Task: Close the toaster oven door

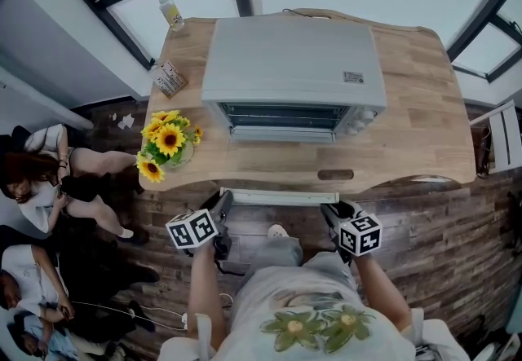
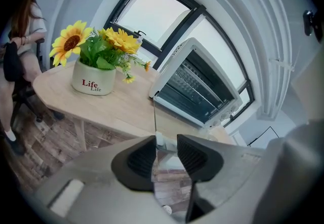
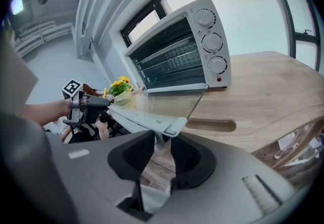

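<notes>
Glass door [image 3: 161, 102] of the toaster oven [image 1: 294, 58] lies flat open over the wooden table [image 1: 424, 107]. Its pale handle [image 1: 277, 197] overhangs the table's near edge, at 6 o'clock from the oven body.

The left gripper [image 1: 223, 203] has its jaws closed on the handle's left end, and the right gripper [image 1: 331, 209] is closed on the thin bracket at the right end. Each holds the bar between its pads.

To do this well, I judge both ends should rise together in an arc about the hinge at the oven's base, so the door does not twist. The wrists should roll as the door tips upright, then push toward 12 o'clock until it seats.

Both forearms reach forward from the torso, one at 7 o'clock of the oven and one at 5 o'clock. The grippers are pitched forward and down, marker cubes on top. The sunflower pot [image 1: 167, 143] at 8 o'clock is clear of the swing.
</notes>
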`<state>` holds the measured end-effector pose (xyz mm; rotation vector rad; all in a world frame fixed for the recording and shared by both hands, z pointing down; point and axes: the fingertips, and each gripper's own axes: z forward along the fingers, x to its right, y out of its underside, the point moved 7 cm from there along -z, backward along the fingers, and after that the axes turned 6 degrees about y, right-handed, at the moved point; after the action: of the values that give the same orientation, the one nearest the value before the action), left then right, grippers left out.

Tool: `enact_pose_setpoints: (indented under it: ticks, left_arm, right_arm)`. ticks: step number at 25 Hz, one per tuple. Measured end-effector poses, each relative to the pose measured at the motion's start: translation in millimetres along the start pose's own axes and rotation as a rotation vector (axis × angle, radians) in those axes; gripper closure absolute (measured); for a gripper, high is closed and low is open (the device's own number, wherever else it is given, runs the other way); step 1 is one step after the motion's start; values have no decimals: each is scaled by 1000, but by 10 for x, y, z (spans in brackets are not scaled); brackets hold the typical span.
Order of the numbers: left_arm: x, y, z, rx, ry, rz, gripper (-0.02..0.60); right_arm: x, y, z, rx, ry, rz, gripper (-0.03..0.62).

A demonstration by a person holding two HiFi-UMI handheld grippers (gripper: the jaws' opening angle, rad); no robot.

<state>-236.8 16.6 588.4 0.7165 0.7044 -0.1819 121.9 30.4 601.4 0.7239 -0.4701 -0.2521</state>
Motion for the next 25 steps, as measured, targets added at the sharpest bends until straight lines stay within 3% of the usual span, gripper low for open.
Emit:
enact_pose_setpoints:
  ticks: [4,8,12,15,19,25]
  left_arm:
    - [8,-4,-2,18,13,25,436]
    - [55,-47,-42,72,22,106,431]
    - [86,-45,-116,114,61,129,363]
    - [105,-24,-169,140,80,140,356]
    - [146,26,-169,107,103,184,356]
    - [210,33,-59,67,80,264,356]
  right_arm:
    - [2,-7,-8,5,5,-10,496]
    - [-12,-56,-32,25,9,-9,496]
    - [-35,-92,-59,26,15,0,497]
    - [-39,-126,-84,36,17,8,497]
    - [-53,-179,-118,52,18,11,497]
    - [-65,-230,-153,76,12,30,497]
